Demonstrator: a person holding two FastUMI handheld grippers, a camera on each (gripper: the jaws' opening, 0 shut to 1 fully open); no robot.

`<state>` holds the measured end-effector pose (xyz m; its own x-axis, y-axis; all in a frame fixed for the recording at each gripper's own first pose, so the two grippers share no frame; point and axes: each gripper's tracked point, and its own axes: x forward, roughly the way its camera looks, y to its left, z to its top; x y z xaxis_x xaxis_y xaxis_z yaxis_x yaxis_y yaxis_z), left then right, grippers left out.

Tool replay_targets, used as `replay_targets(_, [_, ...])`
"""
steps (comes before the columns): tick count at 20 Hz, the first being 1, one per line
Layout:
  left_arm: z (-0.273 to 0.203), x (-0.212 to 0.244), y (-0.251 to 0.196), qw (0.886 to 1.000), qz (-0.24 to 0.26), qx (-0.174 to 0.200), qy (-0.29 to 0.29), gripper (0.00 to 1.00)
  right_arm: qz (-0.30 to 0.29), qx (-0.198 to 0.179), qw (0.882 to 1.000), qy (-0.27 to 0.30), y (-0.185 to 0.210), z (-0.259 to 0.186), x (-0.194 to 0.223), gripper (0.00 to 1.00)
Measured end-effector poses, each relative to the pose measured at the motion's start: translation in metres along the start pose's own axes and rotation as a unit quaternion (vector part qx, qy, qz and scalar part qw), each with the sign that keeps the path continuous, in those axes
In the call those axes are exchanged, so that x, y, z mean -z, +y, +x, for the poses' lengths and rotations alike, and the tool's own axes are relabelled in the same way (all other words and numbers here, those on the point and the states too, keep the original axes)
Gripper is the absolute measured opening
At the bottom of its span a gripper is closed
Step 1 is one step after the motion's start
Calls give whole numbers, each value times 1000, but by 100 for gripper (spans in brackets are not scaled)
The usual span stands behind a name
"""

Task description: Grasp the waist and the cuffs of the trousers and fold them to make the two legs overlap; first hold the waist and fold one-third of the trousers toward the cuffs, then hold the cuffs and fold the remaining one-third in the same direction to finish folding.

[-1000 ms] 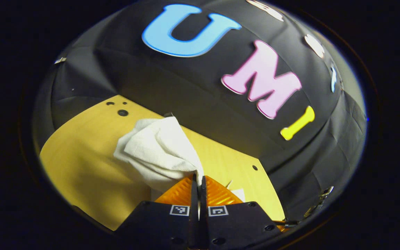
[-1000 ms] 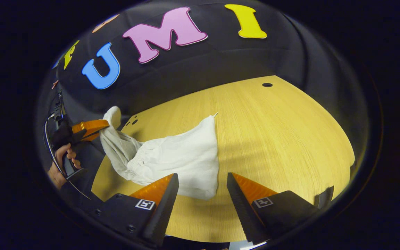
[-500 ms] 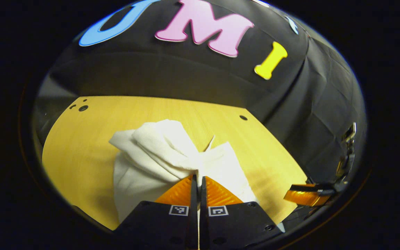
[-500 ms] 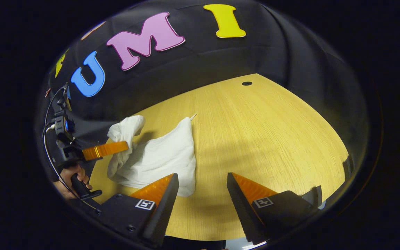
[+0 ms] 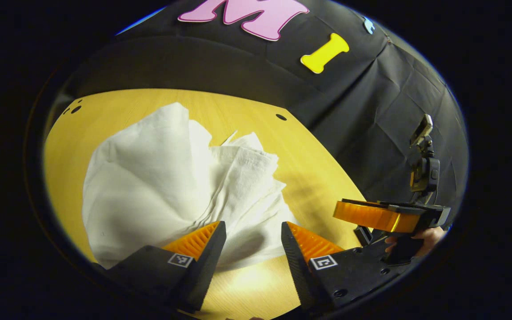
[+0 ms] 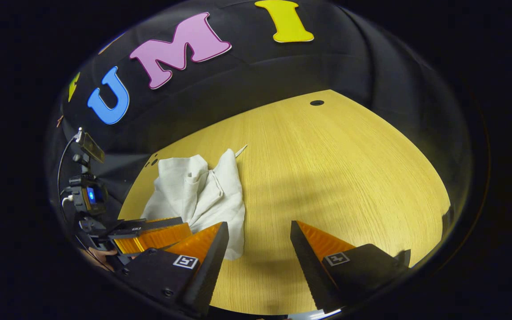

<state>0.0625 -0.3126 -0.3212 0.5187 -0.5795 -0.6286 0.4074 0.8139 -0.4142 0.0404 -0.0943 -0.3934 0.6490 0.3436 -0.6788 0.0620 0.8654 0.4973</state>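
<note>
We see the white trousers [image 5: 171, 178], soft woven cloth in a rumpled, layered heap, lying on the bench [image 6: 349, 169] of yellow wood grain. Our left gripper [image 5: 251, 242] stands with ribbed fingers apart over the heap's near edge, perhaps just clear. Our right gripper [image 6: 258, 249] is spread wide, empty, beside it.

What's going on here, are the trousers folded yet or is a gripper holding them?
A person works two handheld grippers over white trousers that lie in a rumpled, loosely folded heap on the wooden table. The left gripper is open just above the cloth, holding nothing. The right gripper is open too, beside the heap over bare table. The fold looks untidy, not finished flat.
</note>
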Motion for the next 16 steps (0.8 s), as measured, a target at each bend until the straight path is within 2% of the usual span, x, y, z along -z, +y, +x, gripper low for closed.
replay_targets(3, [-32, -14, -6, 999, -16, 20, -22, 84, -3, -17, 1000, -12, 16, 0, -13, 87])
replay_targets(6, [-66, -27, -3, 997, -39, 15, -57, 86, 0, -23, 999, -28, 30, -4, -23, 87])
replay_targets(11, [-132, -40, 26, 989, -92, -26, -117, 87, -29, -13, 998, -46, 49, -16, -32, 87])
replay_targets(16, [-190, -42, 71, 979, -103, -75, -161, 87, -39, -19, 997, -63, 80, -30, -38, 87])
